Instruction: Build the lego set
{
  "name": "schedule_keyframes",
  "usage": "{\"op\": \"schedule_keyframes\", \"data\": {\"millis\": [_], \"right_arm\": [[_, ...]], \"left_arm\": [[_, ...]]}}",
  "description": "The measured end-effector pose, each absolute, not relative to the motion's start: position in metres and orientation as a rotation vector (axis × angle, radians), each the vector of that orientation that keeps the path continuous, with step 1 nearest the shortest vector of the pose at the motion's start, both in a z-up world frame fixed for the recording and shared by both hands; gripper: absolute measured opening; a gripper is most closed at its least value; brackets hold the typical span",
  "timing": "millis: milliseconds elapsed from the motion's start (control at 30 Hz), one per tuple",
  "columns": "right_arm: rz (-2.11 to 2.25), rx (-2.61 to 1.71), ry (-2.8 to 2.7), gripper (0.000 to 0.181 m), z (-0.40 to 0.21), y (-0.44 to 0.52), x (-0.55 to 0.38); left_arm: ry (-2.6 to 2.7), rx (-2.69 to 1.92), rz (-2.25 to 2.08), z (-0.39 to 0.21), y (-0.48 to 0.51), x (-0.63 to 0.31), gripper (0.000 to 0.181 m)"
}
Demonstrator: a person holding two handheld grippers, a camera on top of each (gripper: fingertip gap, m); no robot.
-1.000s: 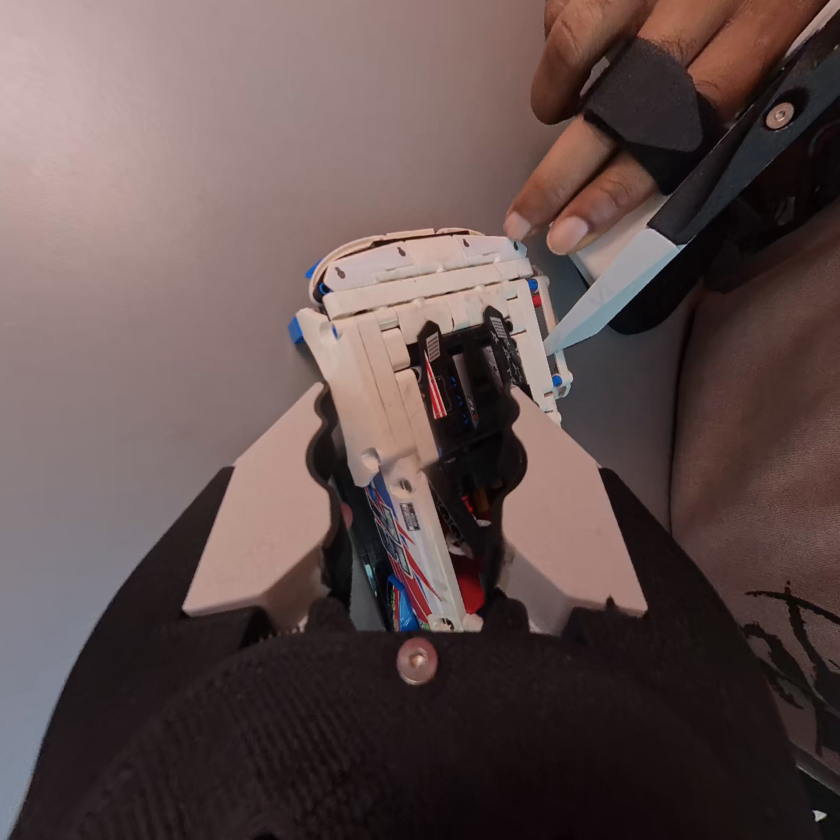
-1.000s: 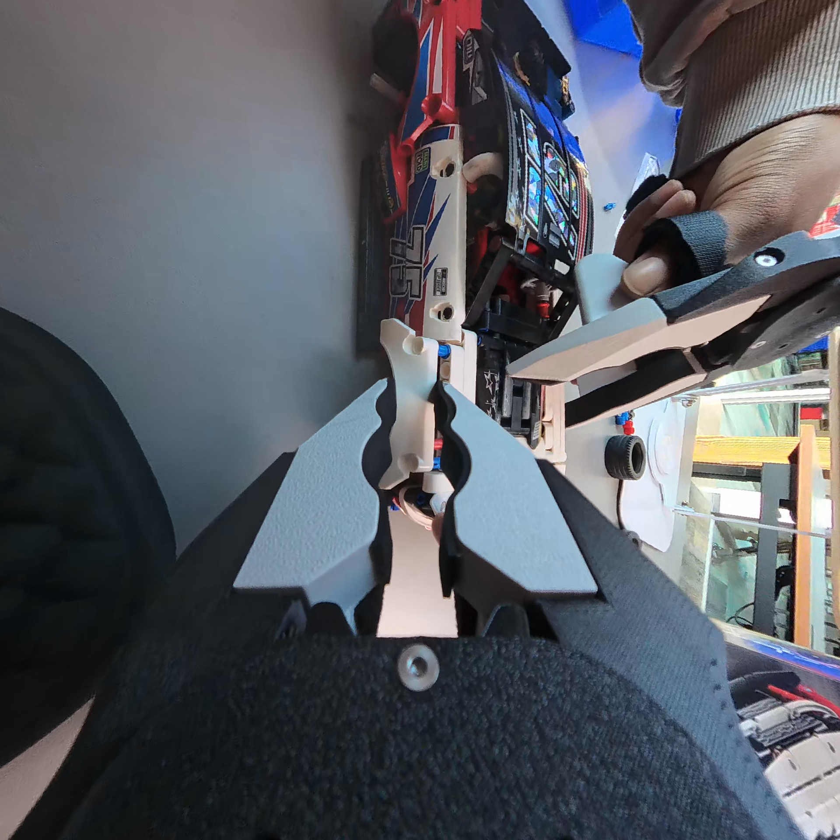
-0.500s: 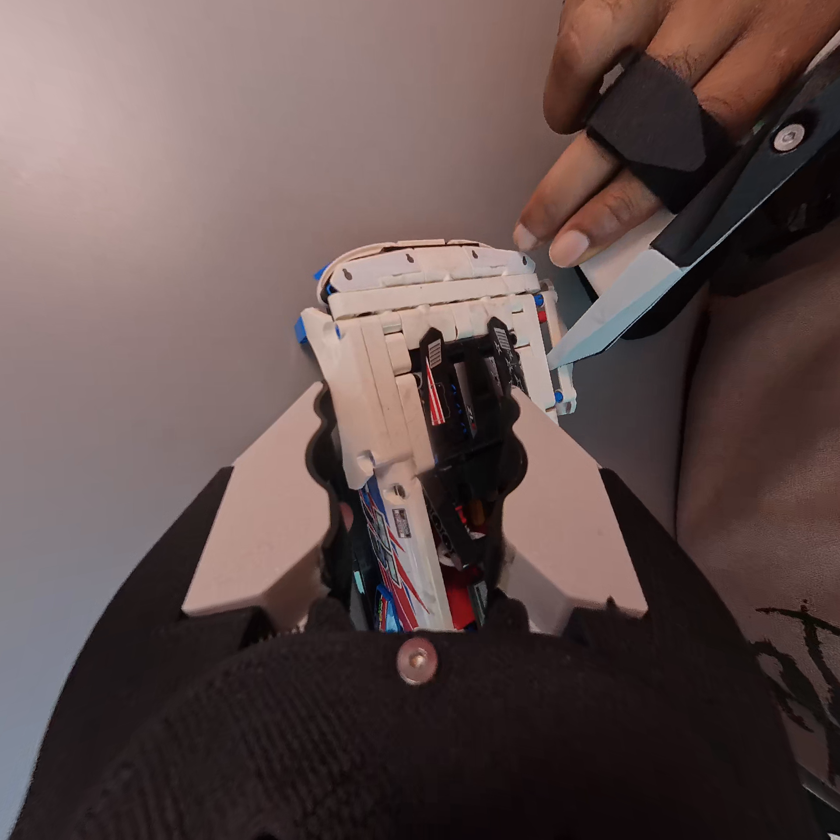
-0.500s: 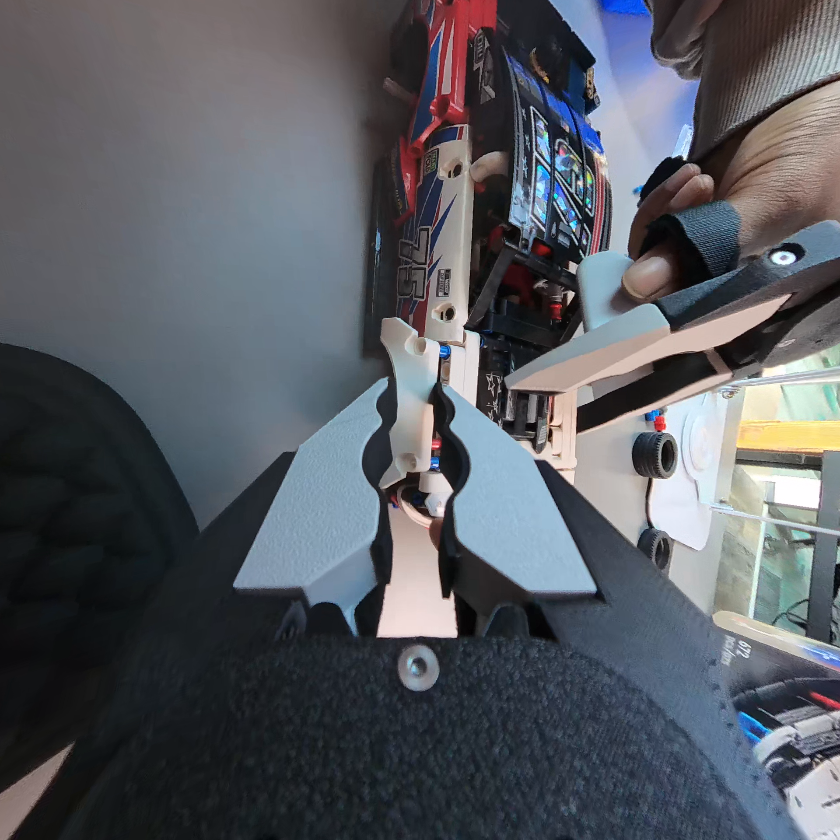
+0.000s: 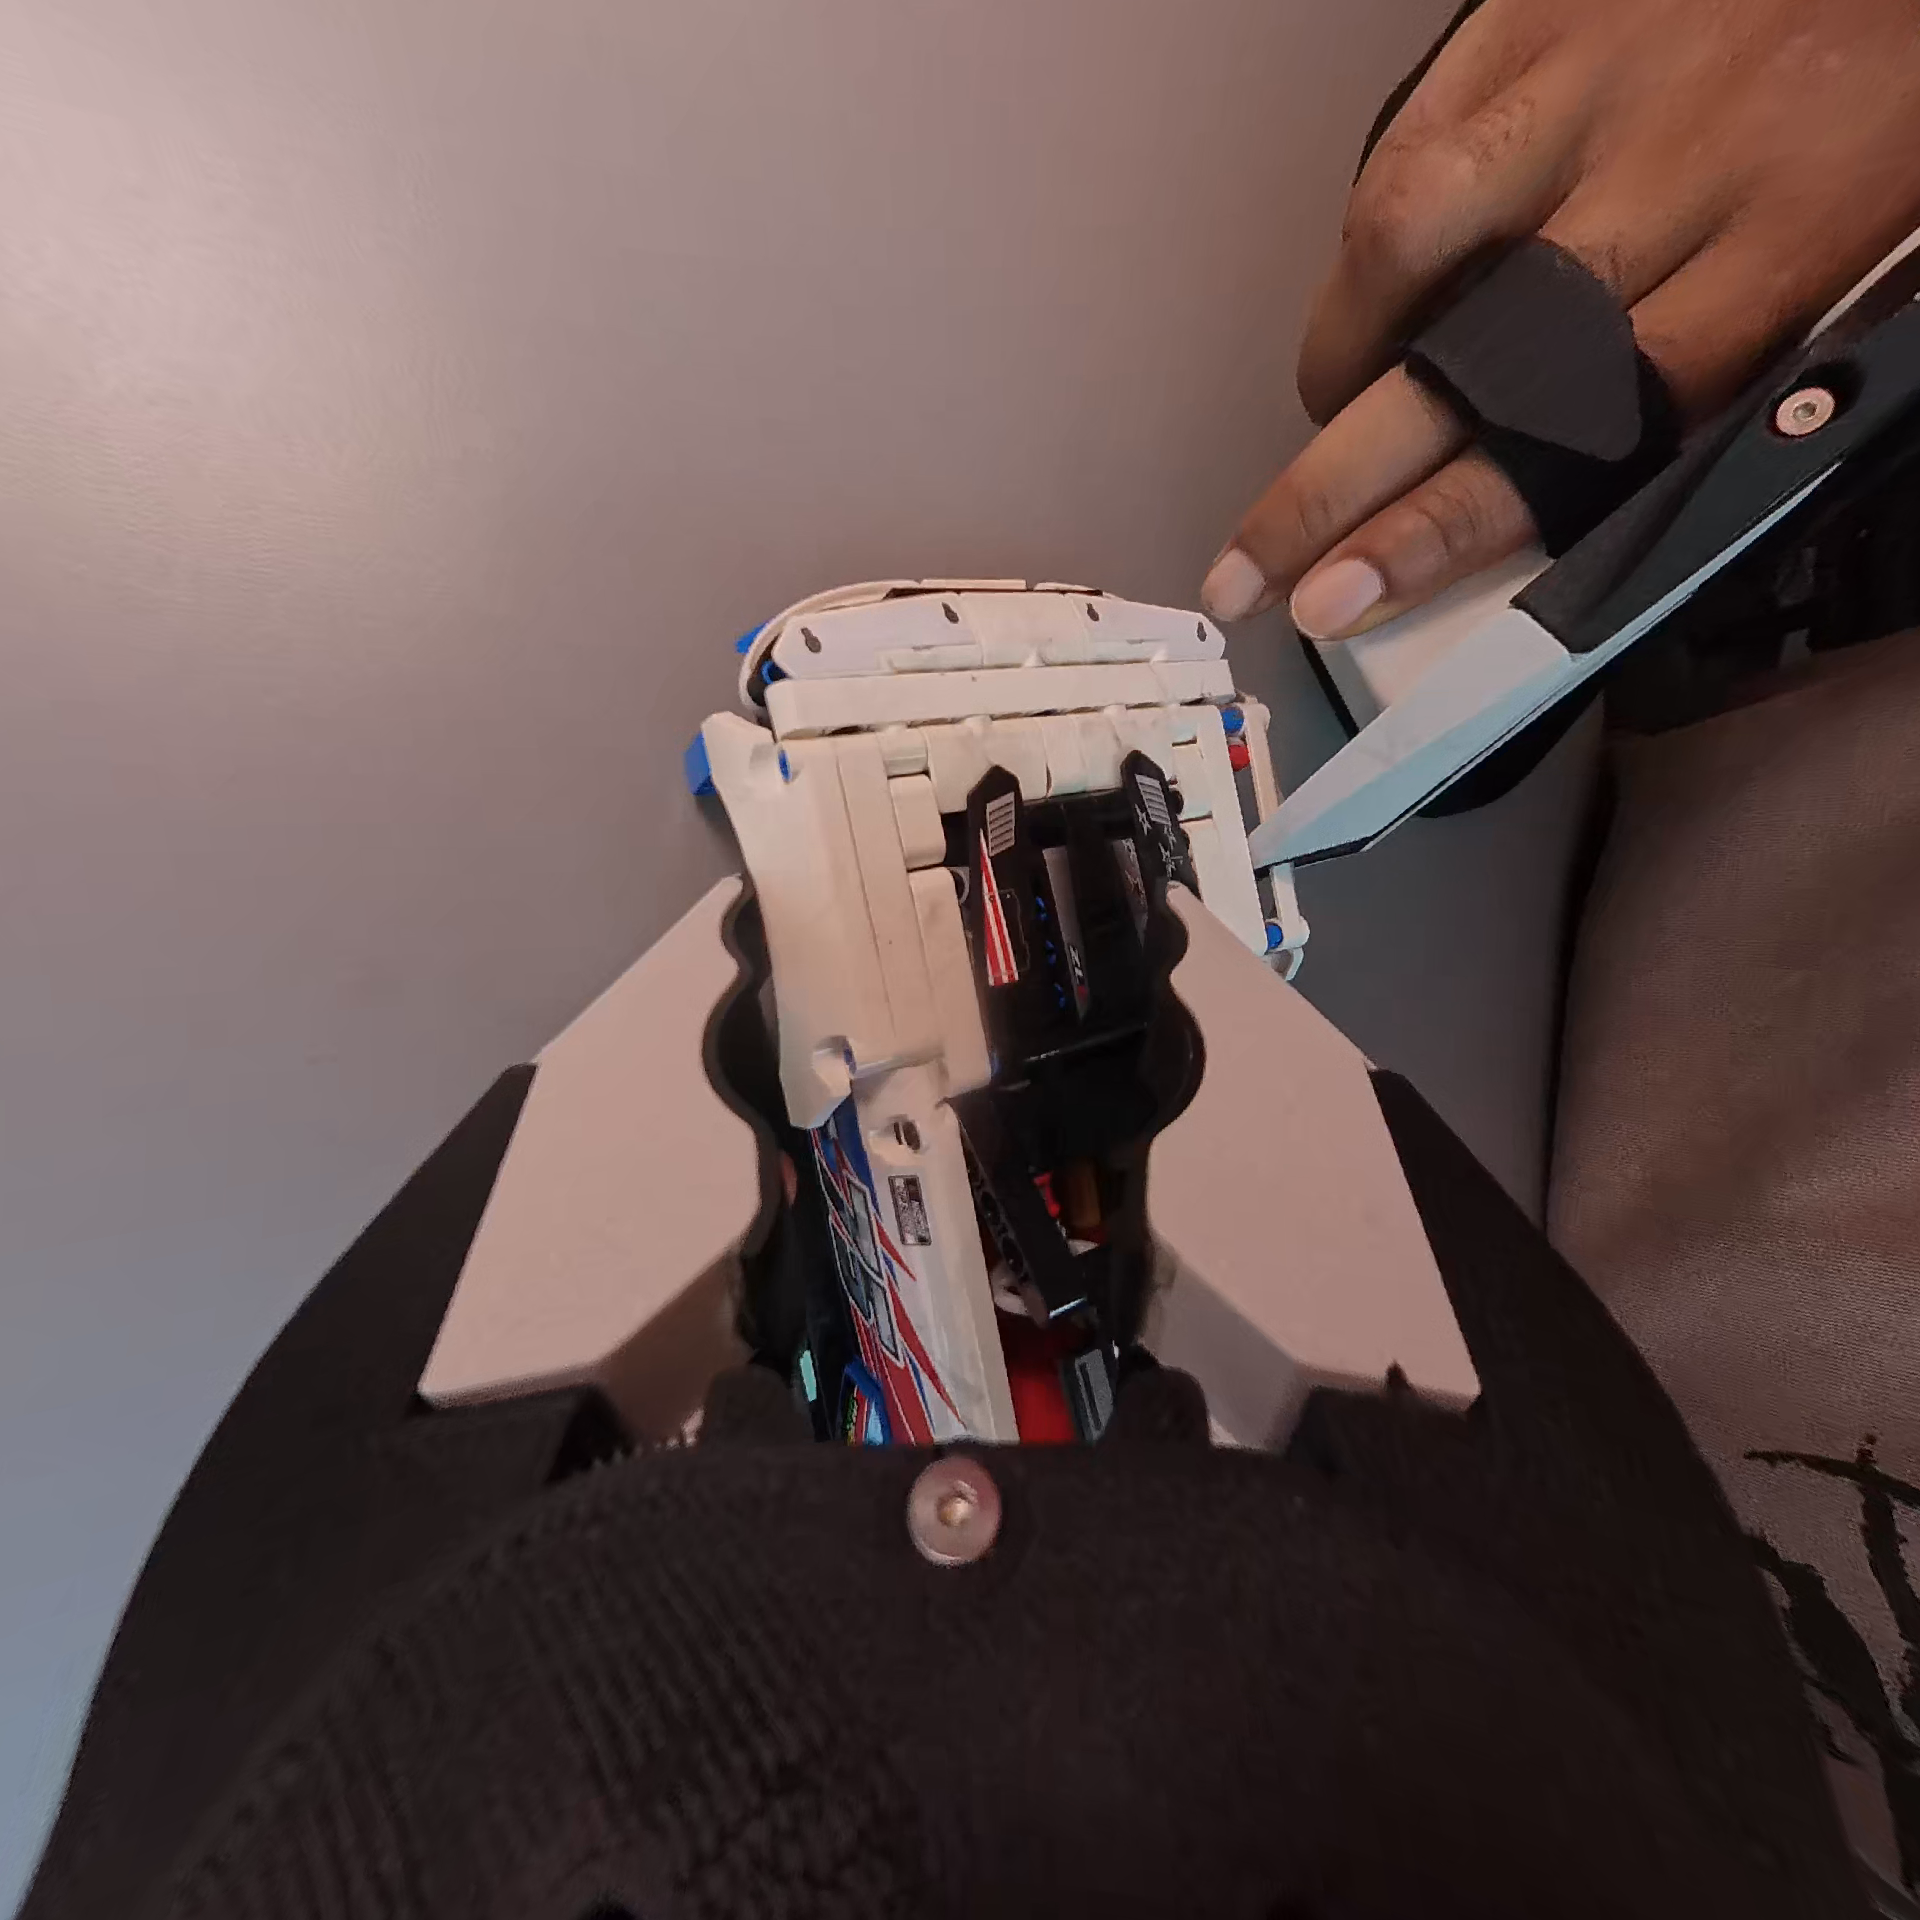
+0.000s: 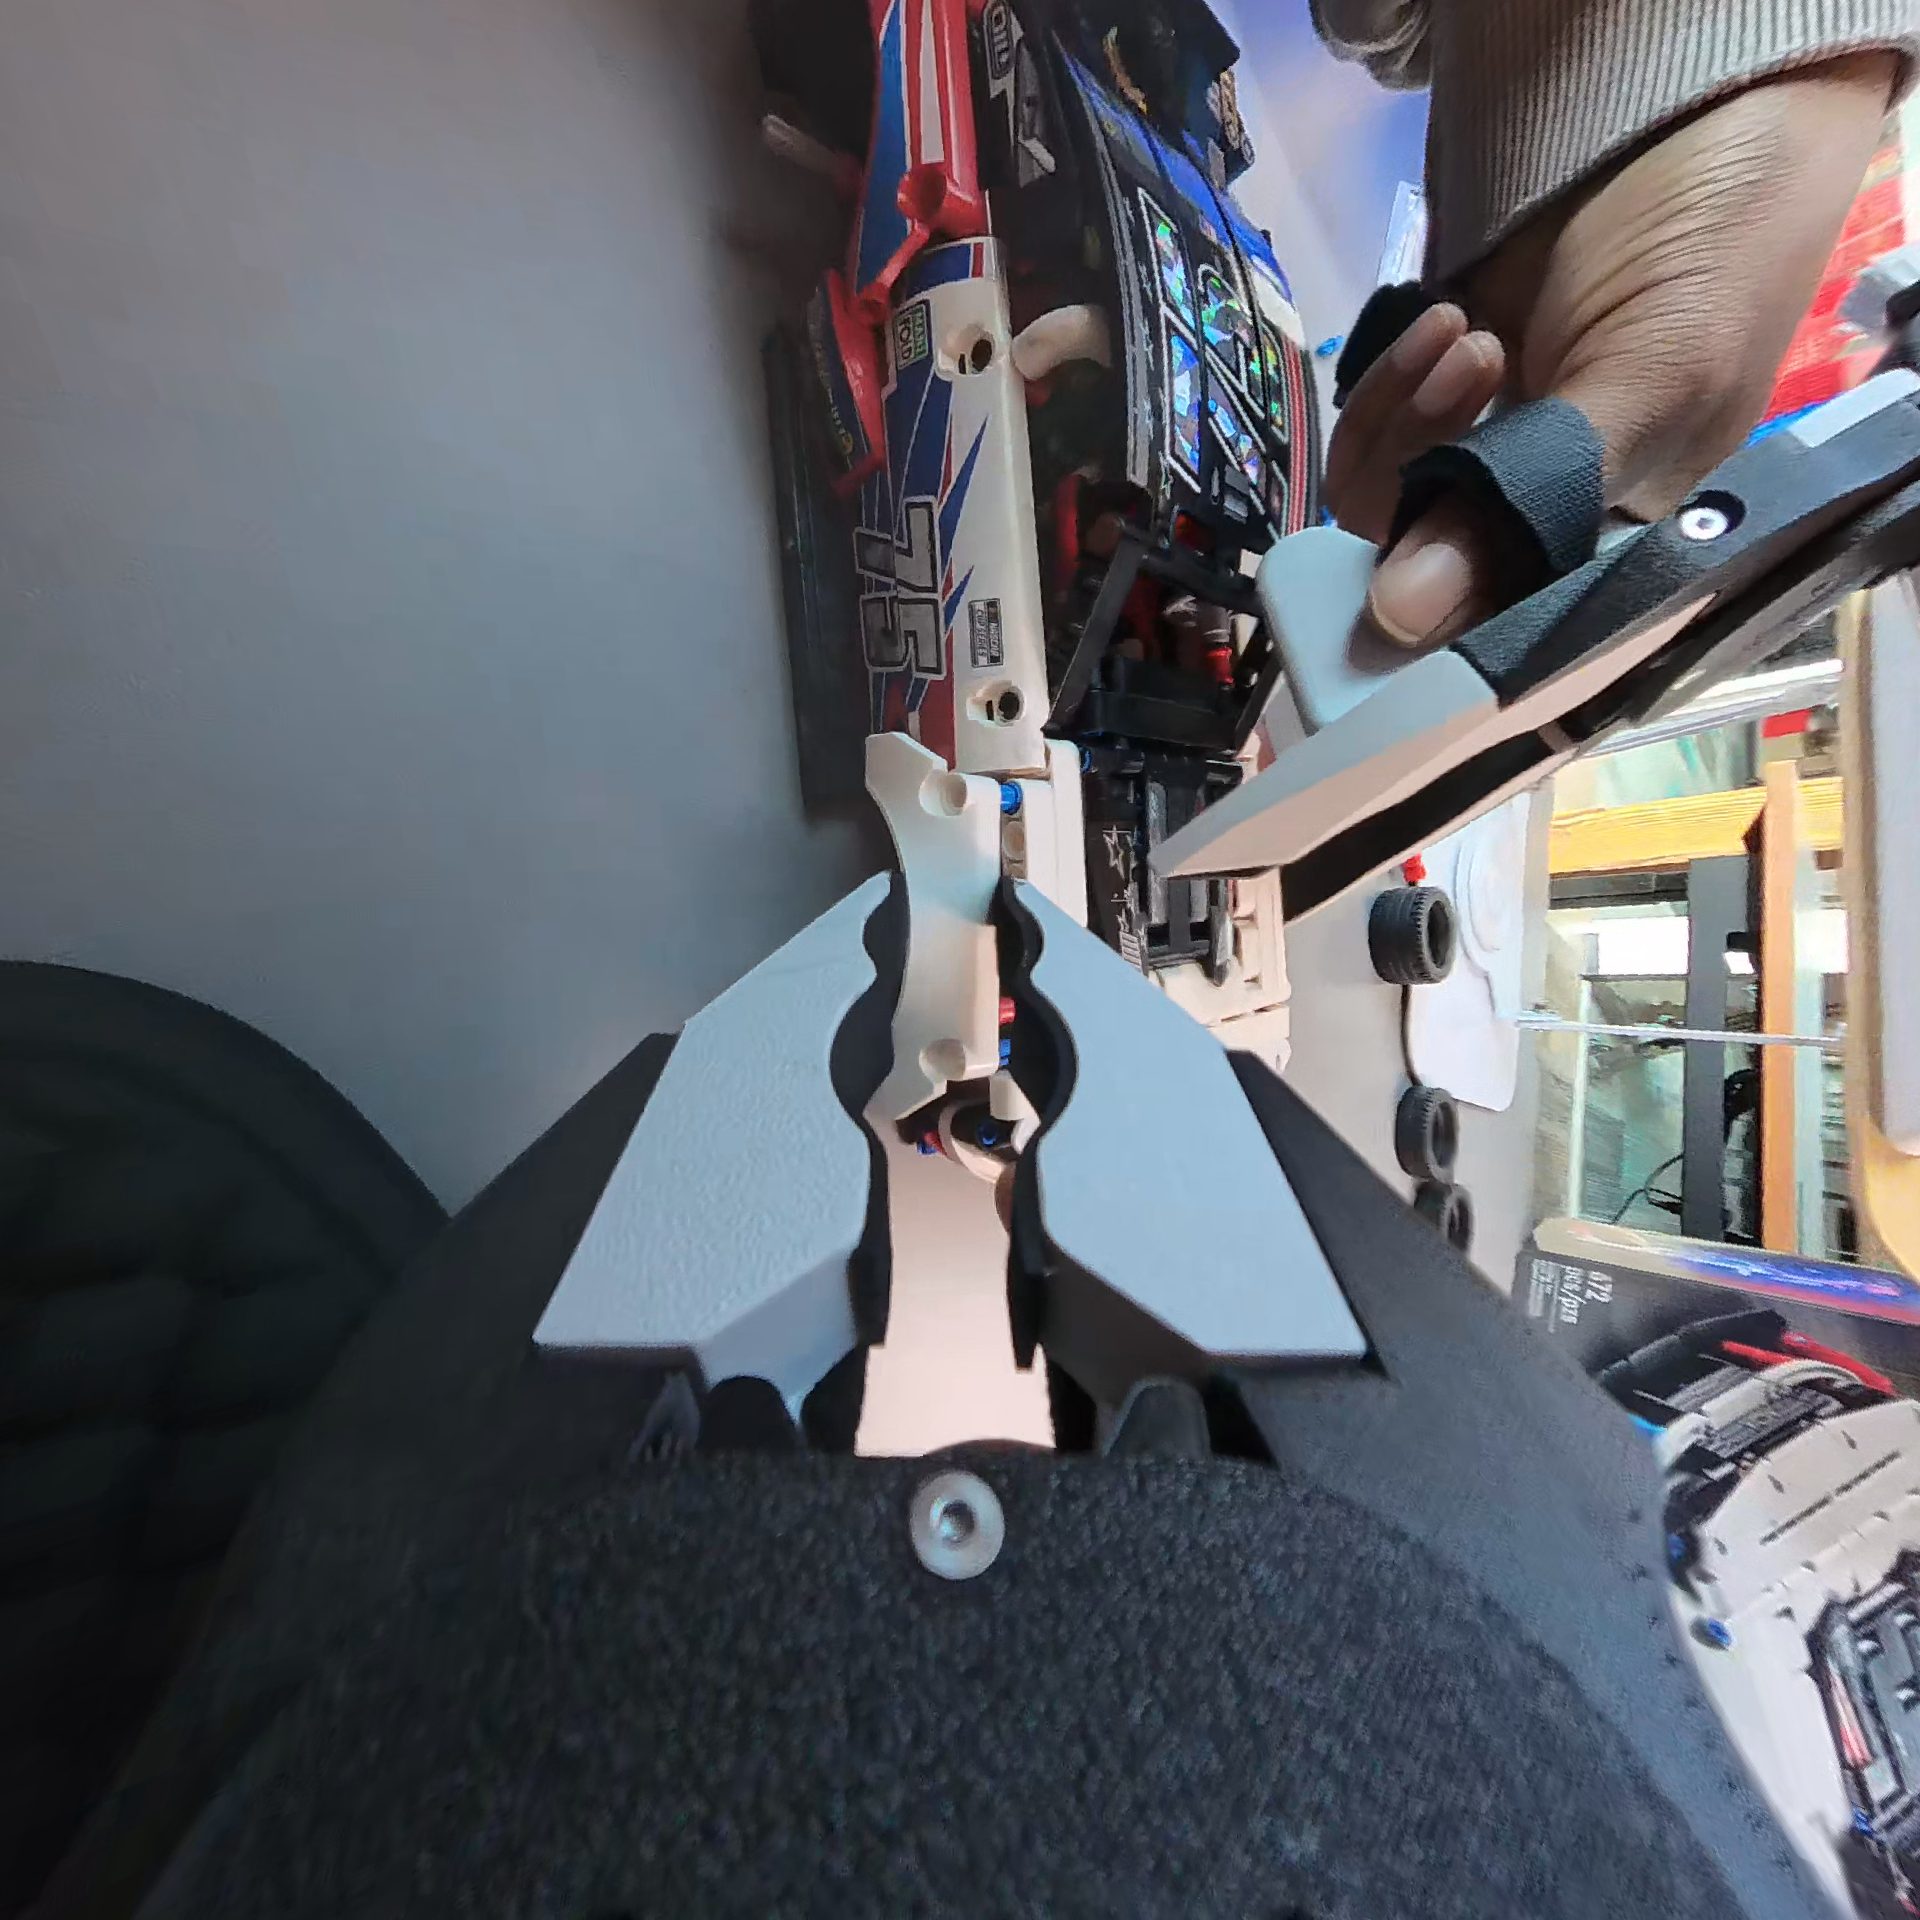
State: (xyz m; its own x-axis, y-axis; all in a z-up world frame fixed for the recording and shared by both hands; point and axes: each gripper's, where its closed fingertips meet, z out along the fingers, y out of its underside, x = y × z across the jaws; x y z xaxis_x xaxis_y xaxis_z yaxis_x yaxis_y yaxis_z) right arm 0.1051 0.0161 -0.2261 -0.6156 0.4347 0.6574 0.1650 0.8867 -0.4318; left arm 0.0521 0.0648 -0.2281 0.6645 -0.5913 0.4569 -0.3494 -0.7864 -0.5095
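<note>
The lego car (image 5: 894,831), white with red and blue stickers and a black middle, sits lengthwise between my left gripper's (image 5: 956,914) fingers, which are shut on its body. Its white end points away from the camera. In the right wrist view the car (image 6: 987,520) runs upward. My right gripper (image 6: 951,904) is shut on a white curved panel (image 6: 940,935) at the car's near end. The right gripper's tip (image 5: 1273,850) touches the car's right side in the left wrist view. The left gripper (image 6: 1195,873) grips the car from the right in the right wrist view.
A plain grey surface (image 5: 416,416) lies behind the car. Black tyres (image 6: 1411,933) and a white bag (image 6: 1475,935) lie on the white table to the right. The set's box (image 6: 1766,1455) is at lower right. A person's beige clothing (image 5: 1745,1039) fills the right edge.
Both grippers keep their hold. The car and the grippers have shifted slightly together, and the background in the right wrist view has slid. The hand on the right gripper has moved a little up and right.
</note>
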Motion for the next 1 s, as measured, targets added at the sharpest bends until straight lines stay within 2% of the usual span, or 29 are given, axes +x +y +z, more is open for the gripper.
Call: {"op": "schedule_keyframes", "data": {"millis": [167,267,433,567,667,767,1000], "right_arm": [[0.351,-0.404,-2.2,0.017,-0.227,0.02,0.107],[0.42,-0.473,-2.194,0.024,-0.226,0.017,0.11],[0.534,-0.601,-2.114,0.026,-0.209,0.021,0.115],[0.789,-1.126,-1.866,0.018,-0.186,0.033,0.118],[1.176,-1.656,-1.628,0.02,-0.185,0.017,0.127],[1.456,-1.988,-1.277,0.024,-0.192,0.002,0.131],[1.732,-2.205,-0.679,0.03,-0.203,-0.009,0.121]], "left_arm": [[0.726,-2.485,-0.913,-0.227,0.066,0.053,0.072],[0.725,-2.48,-0.919,-0.226,0.065,0.053,0.072],[0.716,-2.467,-0.942,-0.226,0.066,0.054,0.072],[0.687,-2.457,-0.959,-0.225,0.066,0.054,0.071],[0.647,-2.445,-0.982,-0.224,0.067,0.054,0.07],[0.602,-2.449,-0.984,-0.224,0.067,0.056,0.067],[0.532,-2.426,-0.995,-0.222,0.063,0.055,0.065]]}}
